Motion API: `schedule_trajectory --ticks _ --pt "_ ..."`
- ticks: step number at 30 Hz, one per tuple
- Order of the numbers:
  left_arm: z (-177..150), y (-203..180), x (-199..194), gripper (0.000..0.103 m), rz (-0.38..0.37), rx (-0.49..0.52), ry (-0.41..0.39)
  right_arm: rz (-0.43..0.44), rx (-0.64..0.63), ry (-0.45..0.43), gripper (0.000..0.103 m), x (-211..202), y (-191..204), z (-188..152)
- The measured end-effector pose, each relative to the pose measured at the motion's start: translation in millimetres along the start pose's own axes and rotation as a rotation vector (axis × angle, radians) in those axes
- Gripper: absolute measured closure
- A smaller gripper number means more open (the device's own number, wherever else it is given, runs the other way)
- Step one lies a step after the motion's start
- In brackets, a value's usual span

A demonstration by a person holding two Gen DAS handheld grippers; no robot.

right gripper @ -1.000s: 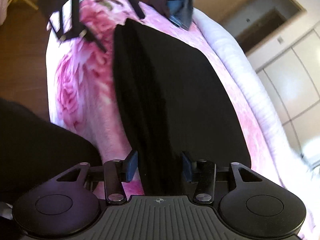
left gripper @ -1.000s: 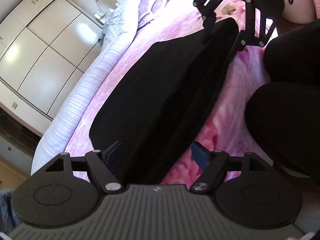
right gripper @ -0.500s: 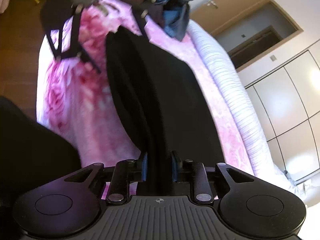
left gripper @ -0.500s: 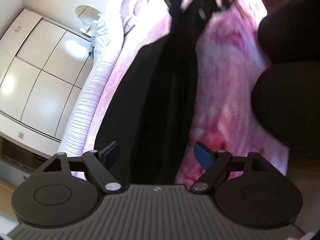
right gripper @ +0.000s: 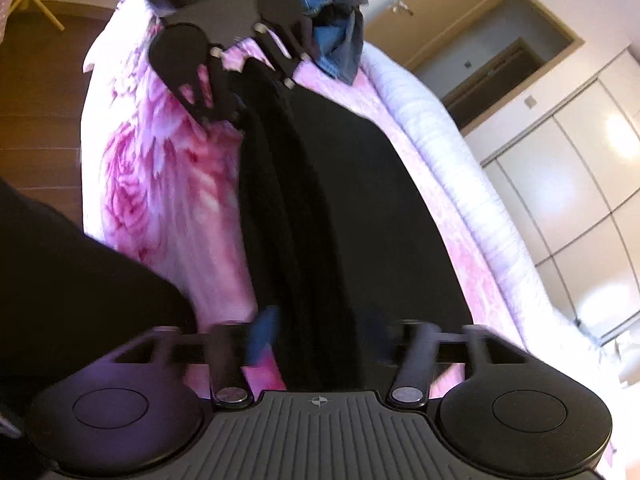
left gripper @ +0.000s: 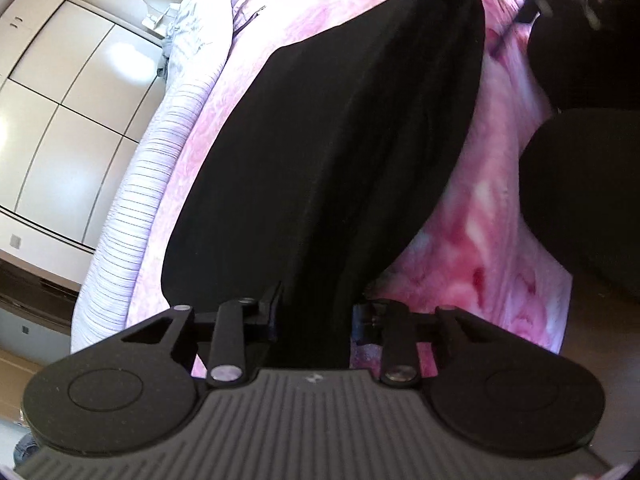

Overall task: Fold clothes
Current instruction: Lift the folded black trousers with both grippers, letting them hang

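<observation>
Pinching black garment [left gripper: 340, 152] between left fingers [left gripper: 272, 312], right fingers [right gripper: 262, 334] blurred, grip unclear

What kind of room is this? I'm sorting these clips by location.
Most likely a bedroom. A black garment lies on a bed with a pink floral blanket and a white striped quilt, and tall white wardrobe doors fill the wall behind.

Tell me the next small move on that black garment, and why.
Probably close the right tool firmly on its end of the black garment before any lift. The left tool is clamped on the other end, and the garment lies stretched along the pink blanket between them. The right tool's fingers are blurred and look set wider than the fabric, so its grip is unsure.
</observation>
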State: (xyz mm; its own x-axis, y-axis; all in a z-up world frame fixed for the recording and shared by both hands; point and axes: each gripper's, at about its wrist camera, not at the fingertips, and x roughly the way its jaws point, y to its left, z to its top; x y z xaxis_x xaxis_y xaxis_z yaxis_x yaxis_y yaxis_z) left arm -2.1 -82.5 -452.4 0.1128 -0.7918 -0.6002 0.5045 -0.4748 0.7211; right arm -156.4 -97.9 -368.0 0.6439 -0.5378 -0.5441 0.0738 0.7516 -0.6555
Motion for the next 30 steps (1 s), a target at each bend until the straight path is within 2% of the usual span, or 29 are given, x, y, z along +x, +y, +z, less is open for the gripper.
schedule_trajectory --ticks 3,6,8,10,15,17,19,21,23,27,30 --pt "1.5 4.4 -0.1 0.075 -0.015 -0.011 0.001 -0.029 -0.043 0.026 0.042 24.5 12.9 12.8" --pt "3.8 5.9 0.0 0.074 -0.019 -0.021 0.000 -0.040 -0.036 0.058 0.043 45.3 8.9 14.4" --pt "3.4 2.5 -1.1 0.069 -0.001 0.001 -0.001 -0.090 -0.084 0.083 0.045 49.8 7.1 10.8" --pt "-0.2 -3.5 -3.3 0.062 0.032 0.045 0.003 -0.122 -0.145 0.125 0.054 52.6 6.0 3.2" --pt "-6.5 -18.2 5.6 0.057 0.113 0.210 0.039 -0.136 -0.199 0.150 0.063 55.5 7.1 -6.9" --pt "-3.9 -18.7 12.6 0.062 0.110 0.234 0.052 -0.130 -0.205 0.152 0.066 56.8 6.6 -7.1" --pt "-0.2 -16.2 17.4 0.075 0.086 0.231 0.069 -0.112 -0.184 0.152 0.075 56.7 1.7 -8.1" --pt "3.9 -15.4 13.5 0.081 0.085 0.233 0.072 -0.099 -0.165 0.132 0.079 49.3 -7.0 -10.0" --pt "10.0 -11.3 4.0 0.083 0.090 0.215 0.064 -0.087 -0.150 0.111 0.081 40.4 -16.3 -11.2" --pt "28.0 -0.4 -10.5 0.084 0.045 0.159 0.055 -0.077 -0.127 0.066 0.082 21.4 -42.8 -16.0" --pt "39.1 9.1 -12.8 0.085 0.005 0.151 0.059 -0.030 -0.079 0.018 0.082 14.6 -65.4 -24.7"
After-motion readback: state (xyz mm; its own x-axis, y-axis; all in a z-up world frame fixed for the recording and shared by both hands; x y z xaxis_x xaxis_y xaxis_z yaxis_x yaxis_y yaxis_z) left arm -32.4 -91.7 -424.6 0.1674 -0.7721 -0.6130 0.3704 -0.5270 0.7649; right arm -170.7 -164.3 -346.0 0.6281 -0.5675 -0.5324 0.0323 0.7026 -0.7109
